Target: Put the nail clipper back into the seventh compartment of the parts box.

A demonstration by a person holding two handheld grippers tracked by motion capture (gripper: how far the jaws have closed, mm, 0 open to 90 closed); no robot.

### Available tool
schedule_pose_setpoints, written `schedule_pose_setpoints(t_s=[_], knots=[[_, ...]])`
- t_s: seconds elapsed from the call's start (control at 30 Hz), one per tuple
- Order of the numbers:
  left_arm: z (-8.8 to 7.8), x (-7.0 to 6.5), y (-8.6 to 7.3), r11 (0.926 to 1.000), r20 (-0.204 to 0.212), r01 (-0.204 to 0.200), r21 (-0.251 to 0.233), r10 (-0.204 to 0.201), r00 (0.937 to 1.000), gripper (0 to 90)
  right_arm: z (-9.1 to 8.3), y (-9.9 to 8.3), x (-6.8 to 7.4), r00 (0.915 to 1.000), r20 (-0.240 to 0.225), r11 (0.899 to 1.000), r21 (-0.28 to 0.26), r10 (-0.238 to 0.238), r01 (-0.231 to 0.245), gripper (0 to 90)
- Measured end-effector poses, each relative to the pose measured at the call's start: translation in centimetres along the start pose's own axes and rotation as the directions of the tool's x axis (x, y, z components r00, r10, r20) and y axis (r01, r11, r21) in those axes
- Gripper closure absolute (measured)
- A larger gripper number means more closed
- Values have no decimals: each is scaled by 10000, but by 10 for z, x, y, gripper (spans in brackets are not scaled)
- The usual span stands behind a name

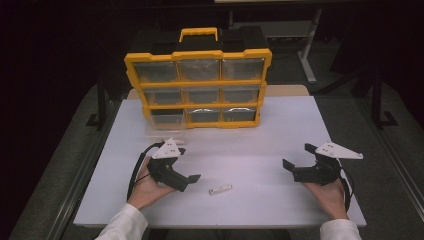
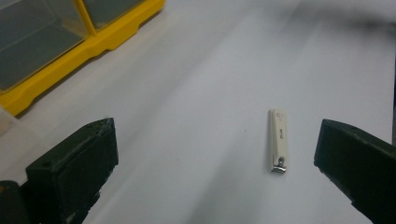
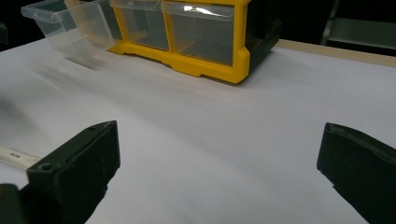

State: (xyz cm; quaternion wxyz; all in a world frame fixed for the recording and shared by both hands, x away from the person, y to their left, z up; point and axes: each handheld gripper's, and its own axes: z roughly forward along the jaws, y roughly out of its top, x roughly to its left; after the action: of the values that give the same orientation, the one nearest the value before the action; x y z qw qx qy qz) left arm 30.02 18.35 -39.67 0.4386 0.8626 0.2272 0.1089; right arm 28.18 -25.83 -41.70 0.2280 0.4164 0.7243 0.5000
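A small cream nail clipper (image 1: pixel 220 189) lies flat on the white table (image 1: pixel 260 130), near its front edge. My left gripper (image 1: pixel 187 164) is open just left of it. In the left gripper view the nail clipper (image 2: pixel 278 140) lies ahead between the jaws, close to the right one, and the left gripper (image 2: pixel 215 163) holds nothing. My right gripper (image 1: pixel 298 156) stands open and empty at the right, well away from the clipper. In the right gripper view one end of the nail clipper (image 3: pixel 16 158) peeks out at the far left, beside the right gripper (image 3: pixel 217 172).
A yellow organizer (image 1: pixel 198 82) with clear drawers and a carry handle stands at the back of the table. Its bottom-left clear drawer (image 1: pixel 165 131) is pulled out onto the table in front of it. The same drawer (image 3: pixel 70 23) shows beside the yellow organizer (image 3: pixel 205 65).
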Motion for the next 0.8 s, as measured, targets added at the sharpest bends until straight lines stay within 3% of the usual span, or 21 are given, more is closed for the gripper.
schedule_pose_setpoints(t_s=[0.57,0.8], knots=[[28,-16,6,9965,404,-494,676,468,9981,0,0,0,0,10000,-9,10000,4,6,-6,0],[39,-22,7,9939,598,-451,1008,392,9974,0,0,0,1,10000,-11,10000,-26,-11,11,0]])
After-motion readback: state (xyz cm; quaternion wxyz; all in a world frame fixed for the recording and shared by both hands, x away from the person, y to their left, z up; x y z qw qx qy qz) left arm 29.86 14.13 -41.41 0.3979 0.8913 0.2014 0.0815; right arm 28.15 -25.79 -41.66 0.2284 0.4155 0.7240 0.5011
